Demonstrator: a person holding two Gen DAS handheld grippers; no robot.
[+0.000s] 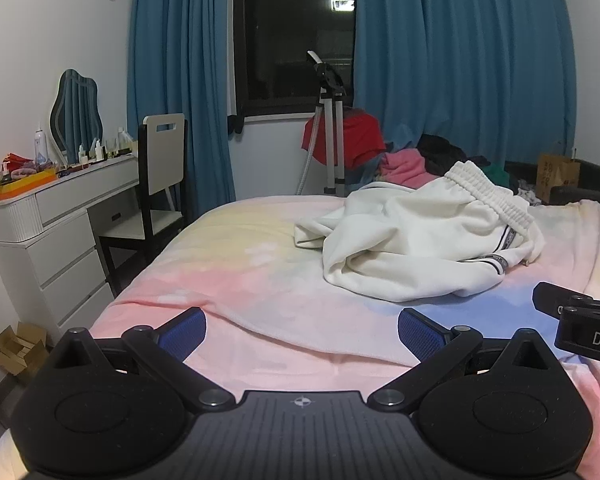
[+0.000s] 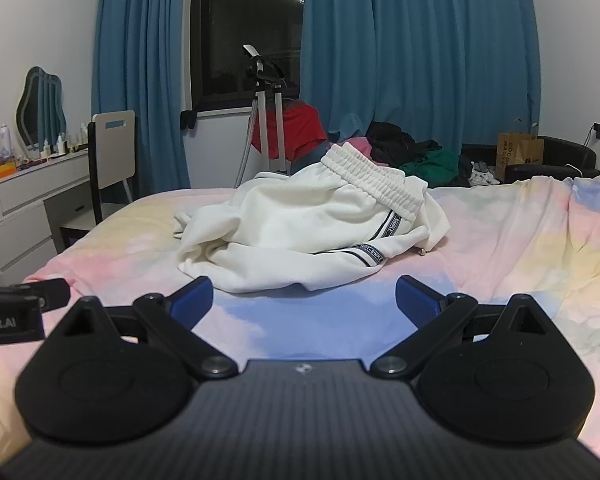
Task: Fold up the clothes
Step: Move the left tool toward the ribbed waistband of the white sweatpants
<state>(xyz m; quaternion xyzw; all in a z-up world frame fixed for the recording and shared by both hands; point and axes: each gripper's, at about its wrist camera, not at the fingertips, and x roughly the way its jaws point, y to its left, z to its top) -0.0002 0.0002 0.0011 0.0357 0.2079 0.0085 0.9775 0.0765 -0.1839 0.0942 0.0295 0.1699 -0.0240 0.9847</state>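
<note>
- Lying in a messy heap on the pastel blanket (image 2: 520, 240), the white sweatpants (image 2: 300, 232) sit straight ahead of the right gripper (image 2: 304, 300), just past its tips.
- From the left gripper (image 1: 302, 334), the white sweatpants (image 1: 412, 240) lie ahead and off to the right, farther away. So the right one looks nearer.
- Both grippers are spread wide with nothing in them.
- The stretchy waistband (image 2: 374, 180) is at the far, high end, tipped right. The heap runs mostly left to right.

Tripod (image 1: 332, 136), chair (image 1: 162, 168), dresser (image 1: 60, 216), paper bag (image 2: 520, 152).
</note>
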